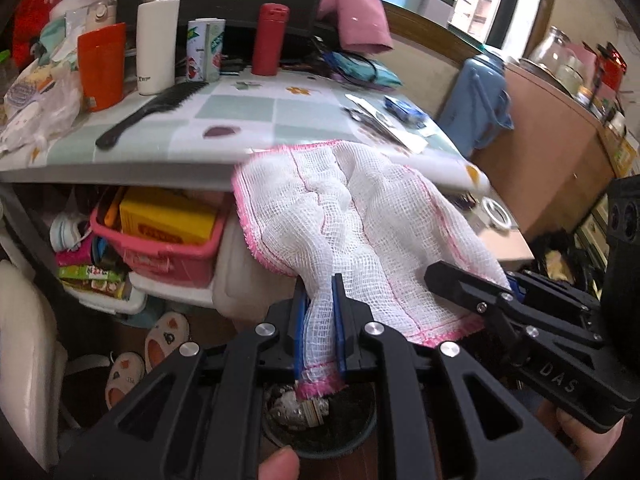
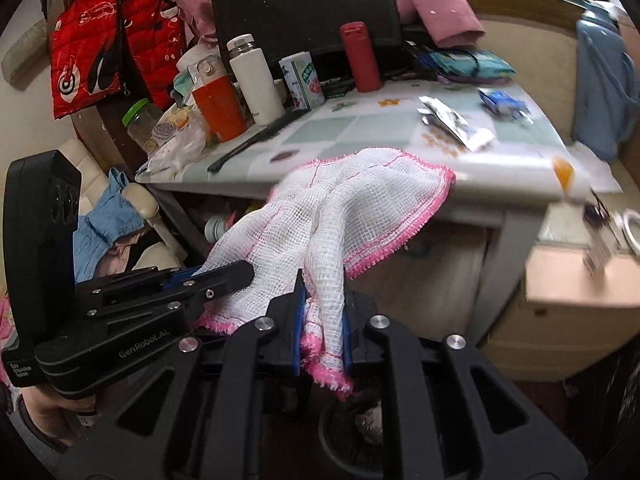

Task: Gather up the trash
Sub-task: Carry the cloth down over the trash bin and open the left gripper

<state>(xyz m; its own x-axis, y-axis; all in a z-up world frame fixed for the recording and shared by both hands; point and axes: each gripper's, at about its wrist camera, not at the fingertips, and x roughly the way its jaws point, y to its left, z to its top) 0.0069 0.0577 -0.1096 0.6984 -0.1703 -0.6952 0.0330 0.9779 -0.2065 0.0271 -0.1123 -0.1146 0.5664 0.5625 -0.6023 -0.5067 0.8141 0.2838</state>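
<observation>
You have the white mesh cloth with its pink stitched hem stretched between both tools, its far edge draped at the front lip of the worktop and its near end hanging above a dark bin that already holds crumpled scraps. Your left gripper is pressed together on a bunched fold near the hem, and your right gripper pinches another gathered fold of the same cloth; in each view the other tool clamps an edge off to the side. The cloth looks light, limp and open-woven, so it will likely sag, slide and snag on corners rather than hold any shape; a thick gathered fold by the hem seems the surest place to hold, since a single layer could pull through the pads. On the worktop behind sit a black comb, an orange cup, a white bottle, a red bottle, and some flat wrappers near the right edge that may count as trash.
</observation>
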